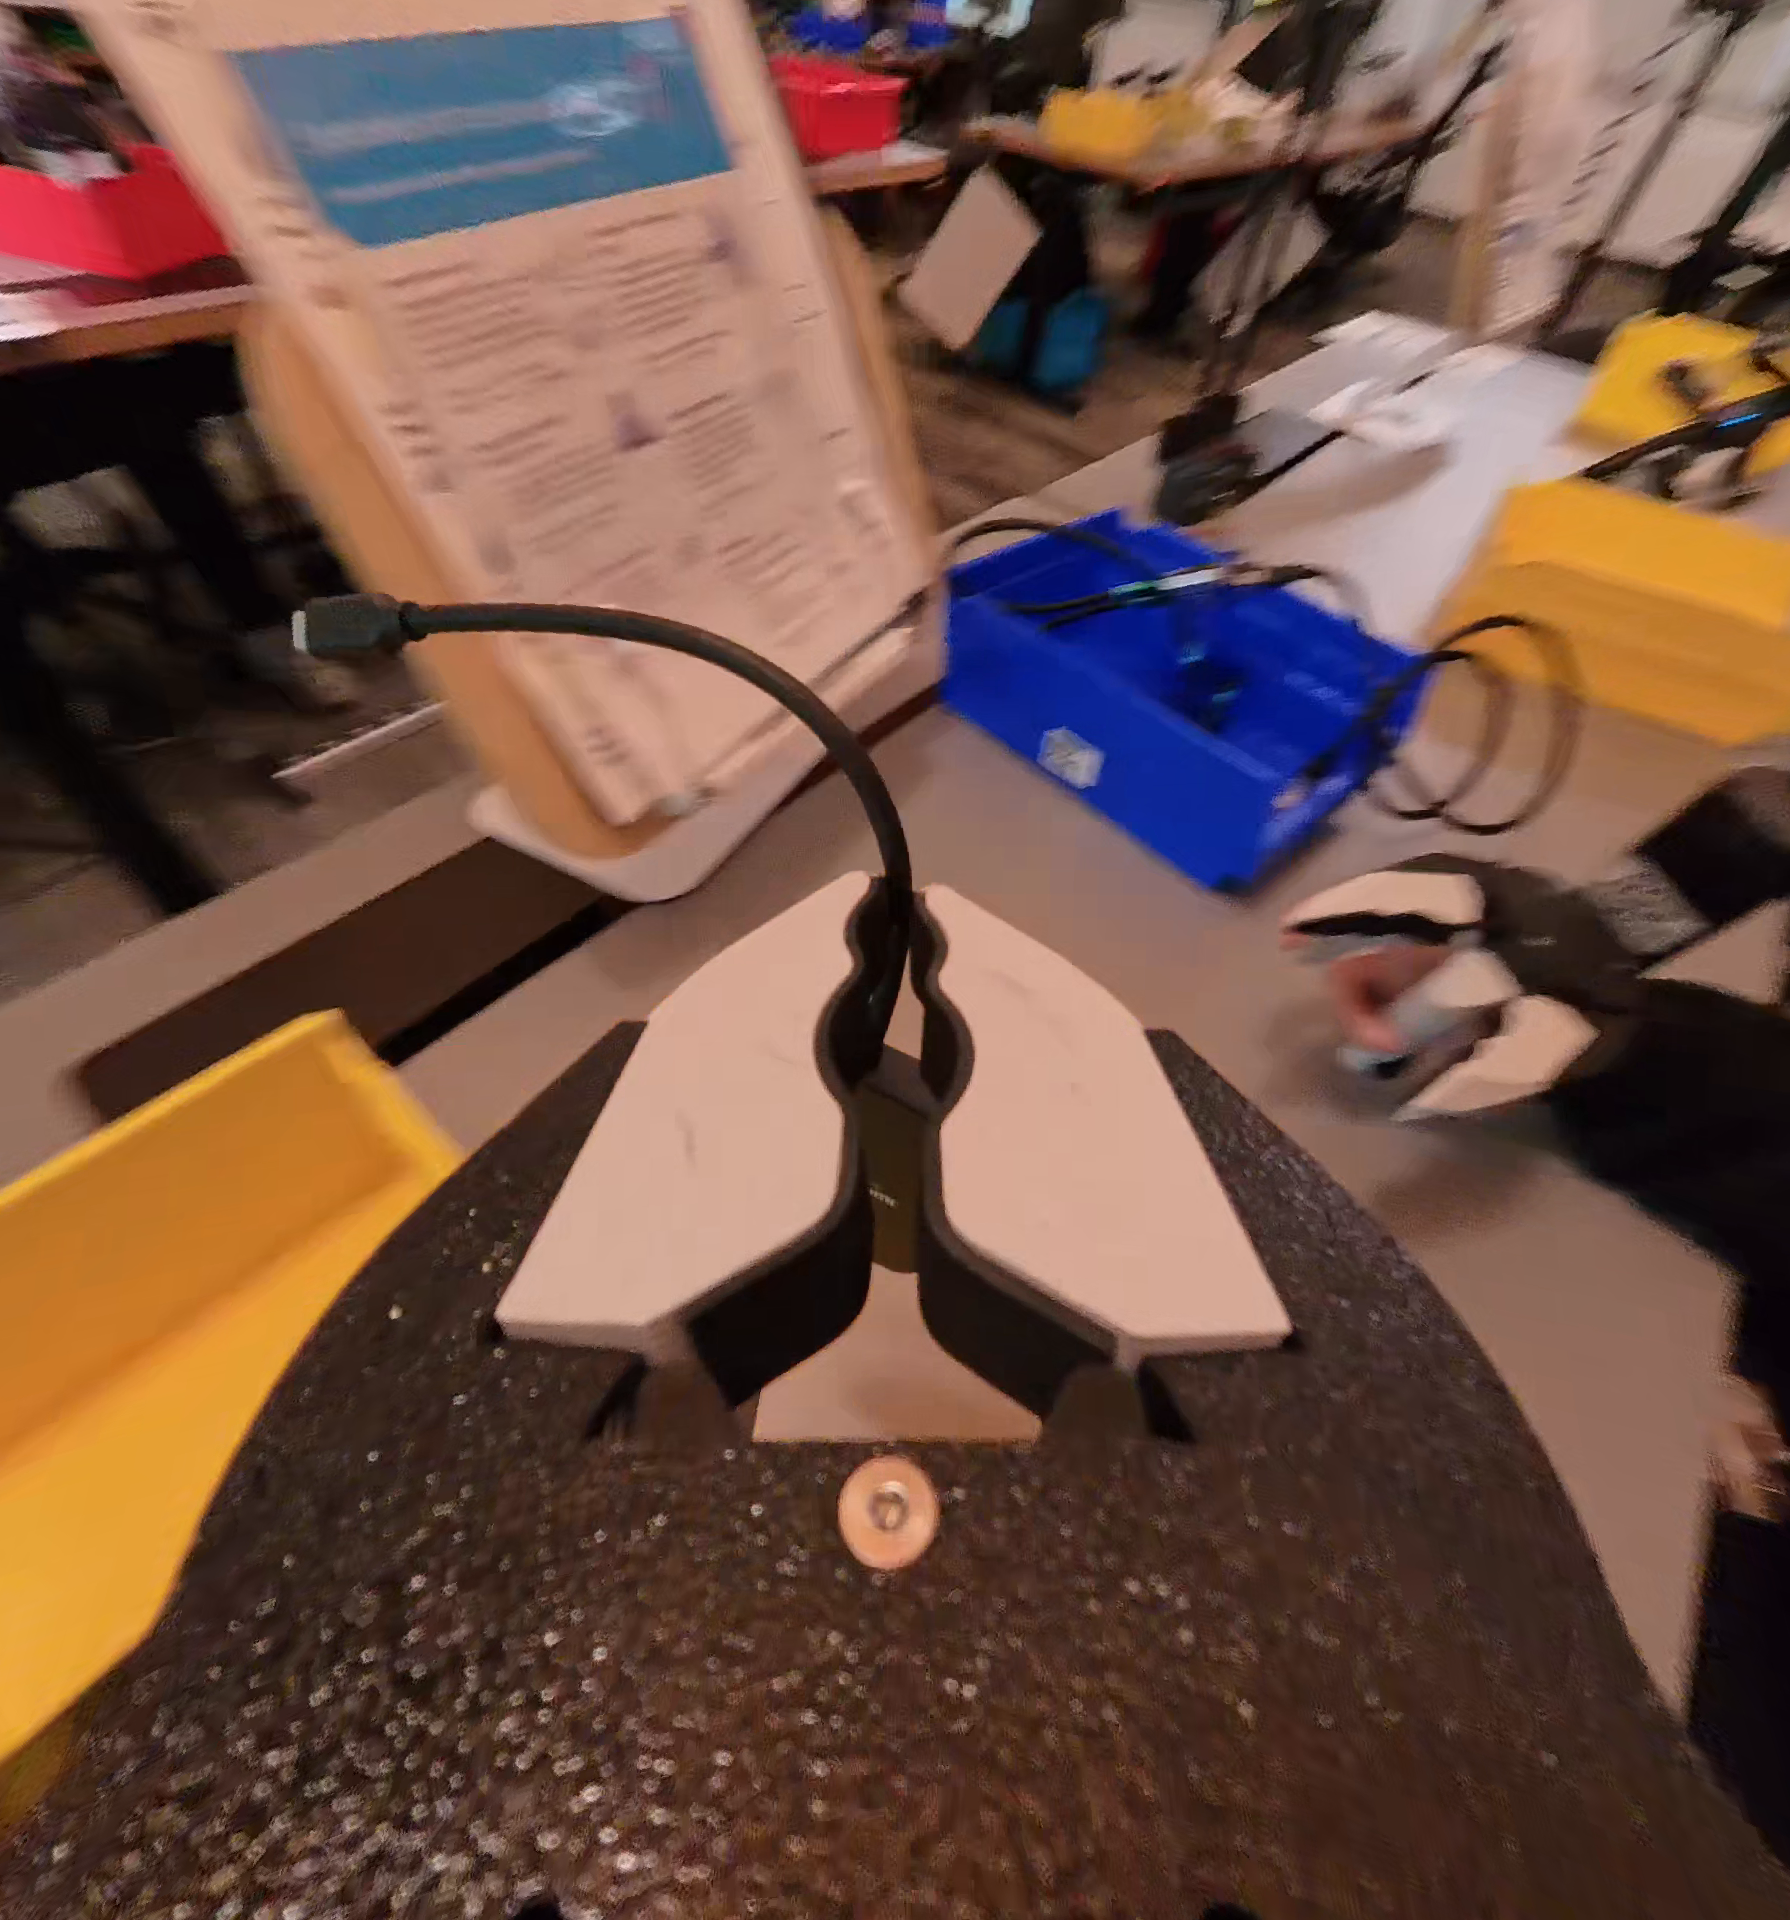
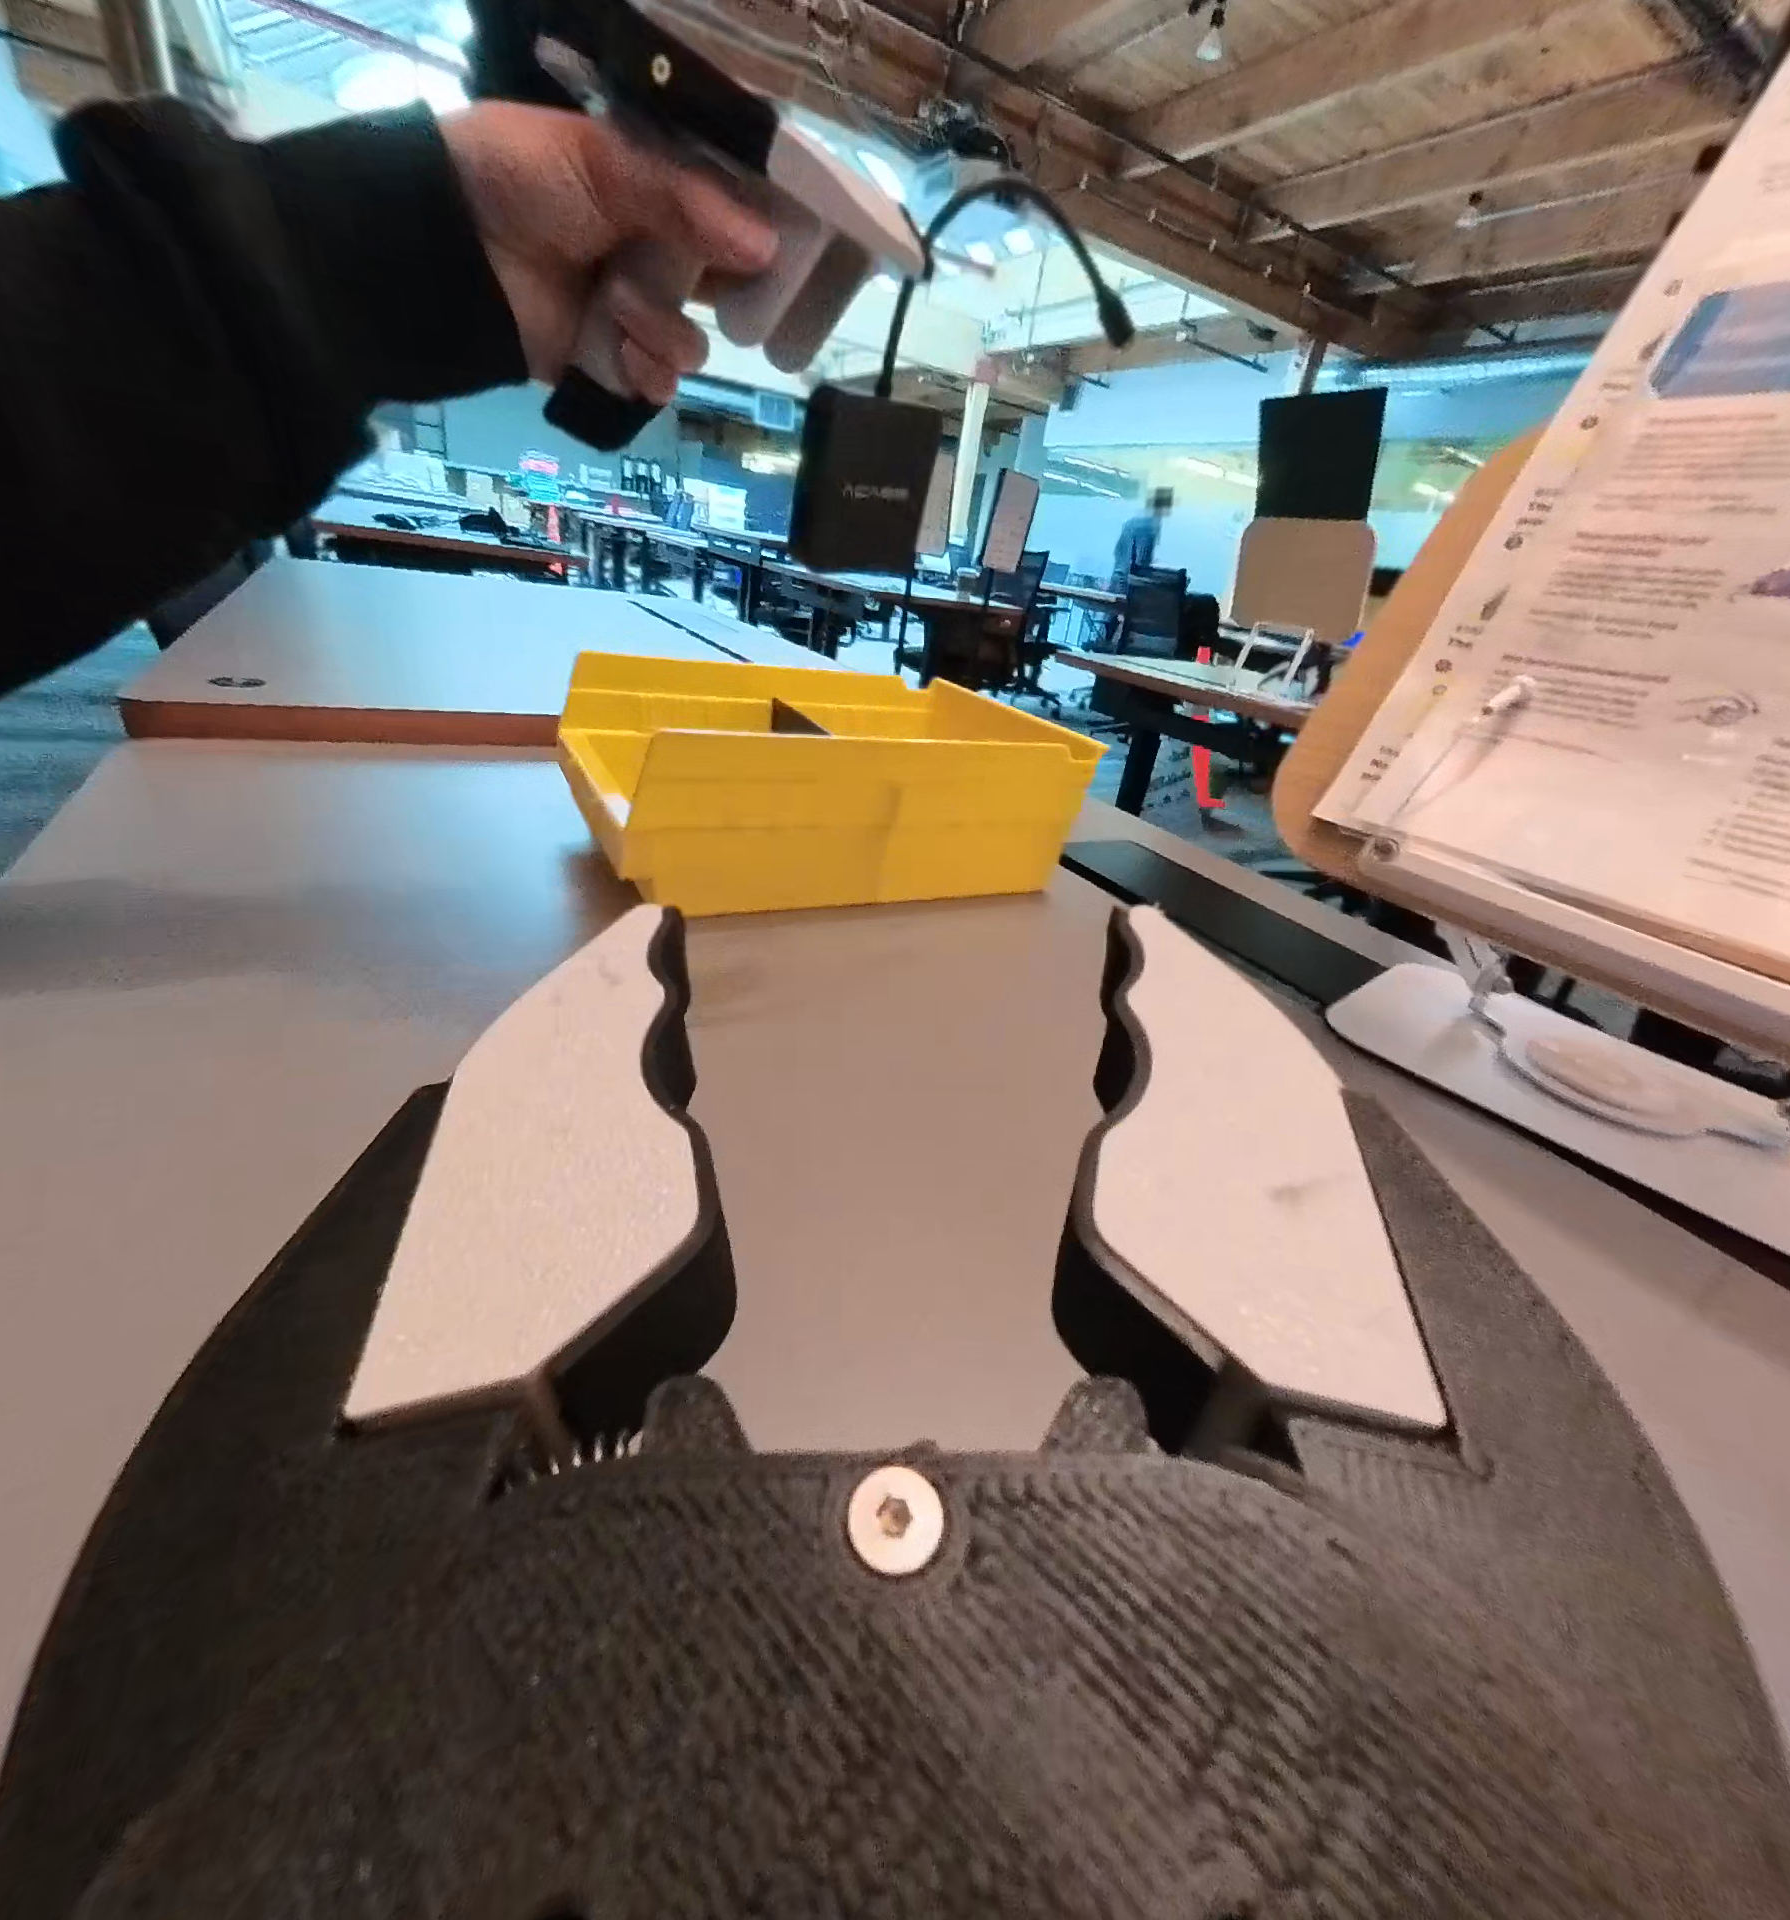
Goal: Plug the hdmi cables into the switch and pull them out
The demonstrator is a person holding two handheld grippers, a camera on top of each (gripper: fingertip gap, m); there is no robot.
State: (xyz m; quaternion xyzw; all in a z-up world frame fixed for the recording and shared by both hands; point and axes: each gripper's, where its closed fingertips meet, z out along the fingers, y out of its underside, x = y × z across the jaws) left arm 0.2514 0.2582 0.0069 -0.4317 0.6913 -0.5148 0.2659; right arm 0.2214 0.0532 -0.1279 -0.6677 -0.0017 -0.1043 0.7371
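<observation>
My left gripper (image 1: 896,899) is shut on the black switch (image 1: 891,1153), a small flat box held edge-on between the fingers above the table. Its short black cable (image 1: 766,675) arcs up and left and ends in a free plug (image 1: 345,627). In the right wrist view the switch (image 2: 865,488) hangs below the left gripper (image 2: 870,260), which a hand (image 2: 600,239) holds up high. My right gripper (image 2: 896,925) is open and empty, low over the grey table (image 2: 247,883). It shows blurred in the left wrist view (image 1: 1442,997).
A blue bin (image 1: 1161,717) with black cables (image 1: 1130,597) stands ahead on the right. Yellow bins stand at the left (image 1: 143,1247) and far right (image 1: 1639,613); one shows in the right wrist view (image 2: 829,821). A paper stand (image 1: 579,416) rises at the table's back edge.
</observation>
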